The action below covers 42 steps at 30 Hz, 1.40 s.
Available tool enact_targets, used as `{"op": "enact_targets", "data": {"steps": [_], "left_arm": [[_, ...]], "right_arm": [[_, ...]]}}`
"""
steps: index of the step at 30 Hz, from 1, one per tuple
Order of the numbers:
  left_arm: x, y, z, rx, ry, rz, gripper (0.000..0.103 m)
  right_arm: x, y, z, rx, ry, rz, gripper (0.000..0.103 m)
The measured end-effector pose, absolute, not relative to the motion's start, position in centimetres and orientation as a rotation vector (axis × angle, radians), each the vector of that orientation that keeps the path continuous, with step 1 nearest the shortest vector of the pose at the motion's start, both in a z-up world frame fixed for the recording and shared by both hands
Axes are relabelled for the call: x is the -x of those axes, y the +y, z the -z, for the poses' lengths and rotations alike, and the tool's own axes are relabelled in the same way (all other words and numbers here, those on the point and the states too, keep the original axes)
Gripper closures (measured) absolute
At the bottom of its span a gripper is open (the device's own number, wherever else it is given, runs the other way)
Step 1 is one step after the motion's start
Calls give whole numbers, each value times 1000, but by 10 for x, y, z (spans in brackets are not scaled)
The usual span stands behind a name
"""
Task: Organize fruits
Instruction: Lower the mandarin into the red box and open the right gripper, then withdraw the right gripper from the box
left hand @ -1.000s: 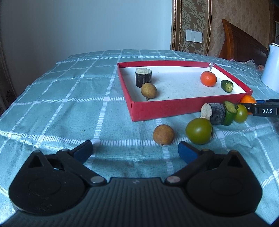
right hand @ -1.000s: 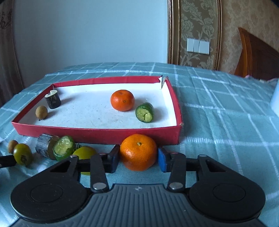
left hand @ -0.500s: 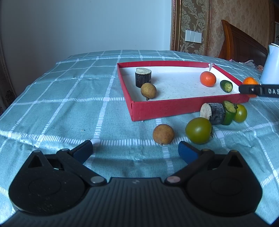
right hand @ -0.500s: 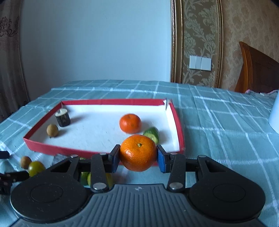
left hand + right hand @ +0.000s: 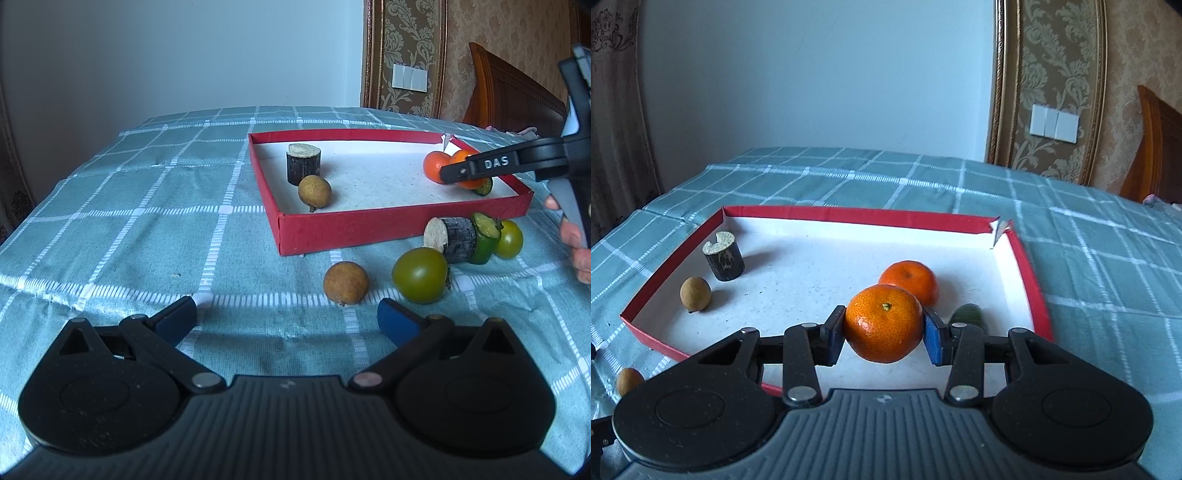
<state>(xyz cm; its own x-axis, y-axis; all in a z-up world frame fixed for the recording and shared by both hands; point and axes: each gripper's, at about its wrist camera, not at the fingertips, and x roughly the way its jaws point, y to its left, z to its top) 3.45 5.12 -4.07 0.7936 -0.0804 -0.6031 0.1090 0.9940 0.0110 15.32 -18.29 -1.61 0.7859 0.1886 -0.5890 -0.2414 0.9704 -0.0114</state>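
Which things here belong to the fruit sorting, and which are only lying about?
Belong to the job:
- held orange in right tool
- red tray
- brown fruit on cloth
- green tomato
- open left tool

Lying about:
- checked tablecloth
- wall switches
- wooden headboard

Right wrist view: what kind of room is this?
Probably a home bedroom or dining corner: a table under a teal checked cloth, ornate gold damask wallpaper with a white wall switch panel, and a carved wooden headboard or chair back.
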Motion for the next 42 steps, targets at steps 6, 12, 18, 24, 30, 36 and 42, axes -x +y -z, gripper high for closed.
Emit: {"op": "enact_targets", "data": {"steps": [6,12,18,24,30,36,42], "left_arm": [[-35,51,41,-46,646,102,0],[-35,51,41,-46,646,102,0],[-34,51,41,-46,646,101,0],[-35,51,41,-46,646,102,0],[-34,51,41,-46,646,102,0],[-34,51,41,-46,646,102,0],[-34,51,40,-46,646,102,0]], "right_arm": [[-166,-173,28,109,657,-233,61],[-174,-173,34,117,662,-216,61],[-174,-174,35,107,656,-220,61],[-173,-177,35,99,653,-229,60],[-170,-181,35,81,663,-239,59],[-158,-184,34,80,660,-243,58],[-144,-188,29,68,637,-244,49]]}}
